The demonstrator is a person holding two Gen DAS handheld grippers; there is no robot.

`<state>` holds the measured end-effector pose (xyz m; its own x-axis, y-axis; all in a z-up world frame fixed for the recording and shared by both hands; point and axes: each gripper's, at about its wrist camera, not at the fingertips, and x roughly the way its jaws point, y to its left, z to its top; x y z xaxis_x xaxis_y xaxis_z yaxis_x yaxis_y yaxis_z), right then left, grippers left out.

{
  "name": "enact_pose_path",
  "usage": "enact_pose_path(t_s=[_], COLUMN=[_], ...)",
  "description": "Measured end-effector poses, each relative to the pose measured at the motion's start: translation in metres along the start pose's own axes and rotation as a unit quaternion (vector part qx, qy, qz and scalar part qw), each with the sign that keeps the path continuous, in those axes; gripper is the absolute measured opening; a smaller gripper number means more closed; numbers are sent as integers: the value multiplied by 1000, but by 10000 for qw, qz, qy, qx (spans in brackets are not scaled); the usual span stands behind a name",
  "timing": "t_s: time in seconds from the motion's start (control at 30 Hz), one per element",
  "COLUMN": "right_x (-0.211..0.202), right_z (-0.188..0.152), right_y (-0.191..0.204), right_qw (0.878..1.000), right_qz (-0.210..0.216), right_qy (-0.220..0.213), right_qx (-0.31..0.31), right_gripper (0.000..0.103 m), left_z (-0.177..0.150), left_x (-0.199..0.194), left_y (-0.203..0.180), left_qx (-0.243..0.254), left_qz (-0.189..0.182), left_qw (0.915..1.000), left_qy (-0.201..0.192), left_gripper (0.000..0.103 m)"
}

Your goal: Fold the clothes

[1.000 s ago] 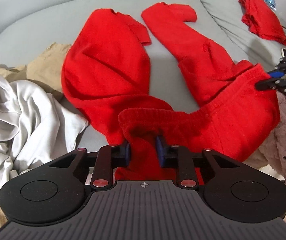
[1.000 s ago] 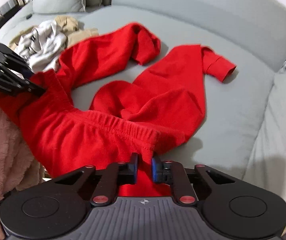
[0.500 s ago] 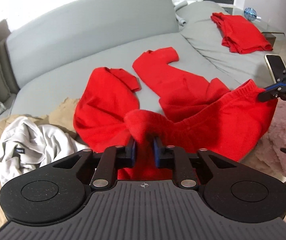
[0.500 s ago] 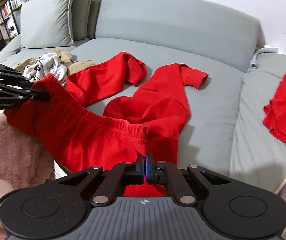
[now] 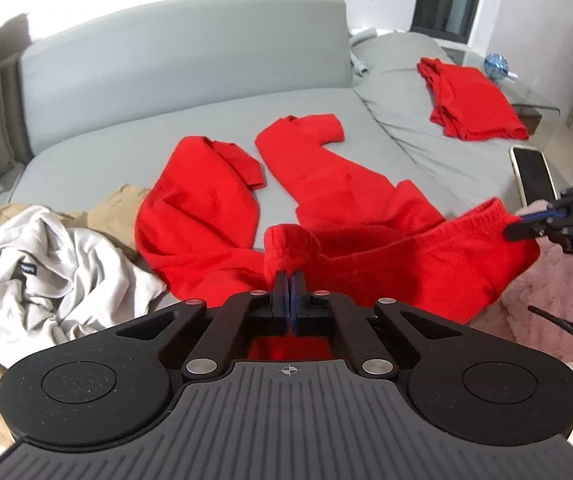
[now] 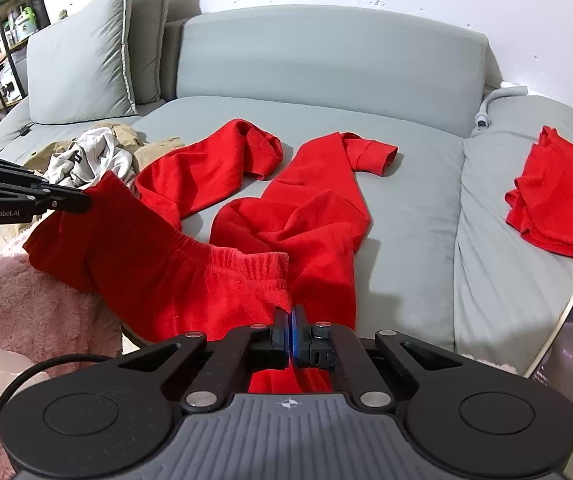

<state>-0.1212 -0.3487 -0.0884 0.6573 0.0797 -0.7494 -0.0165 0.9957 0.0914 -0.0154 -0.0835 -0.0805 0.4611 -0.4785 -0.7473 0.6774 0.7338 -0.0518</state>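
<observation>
**Red fleece pants, pinched at both waistband corners**

Left gripper (image 5: 287, 280) is clamped on one corner of the soft red fleece sweatpants (image 5: 366, 236), right gripper (image 6: 291, 314) on the other. Legs trail across the grey fabric sofa (image 6: 406, 208). Floppy, light stuff; I'd grip that thick ribbed waistband.

Left gripper (image 5: 288, 280) angled downward, jaws pressed together, pinching the waistband of the trousers (image 5: 406, 256) at one end. Right gripper (image 6: 291, 314) likewise tilted down, jaws closed, clamping the waistband's other end; band stretched between both.
</observation>
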Motion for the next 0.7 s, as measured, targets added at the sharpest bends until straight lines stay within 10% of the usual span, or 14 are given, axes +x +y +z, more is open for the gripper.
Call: enact_pose_path(t_s=[0.7], right_x=[-27], right_z=[-15], right_y=[5], right_qw=[9993], right_qz=[170], right_qy=[286], right_qx=[180], right_gripper=[2], left_z=[-28], left_x=[-32], left_y=[-1], left_qx=[-122], left_qz=[-49], left_qw=[9998], left_qy=[163], left_gripper=[0])
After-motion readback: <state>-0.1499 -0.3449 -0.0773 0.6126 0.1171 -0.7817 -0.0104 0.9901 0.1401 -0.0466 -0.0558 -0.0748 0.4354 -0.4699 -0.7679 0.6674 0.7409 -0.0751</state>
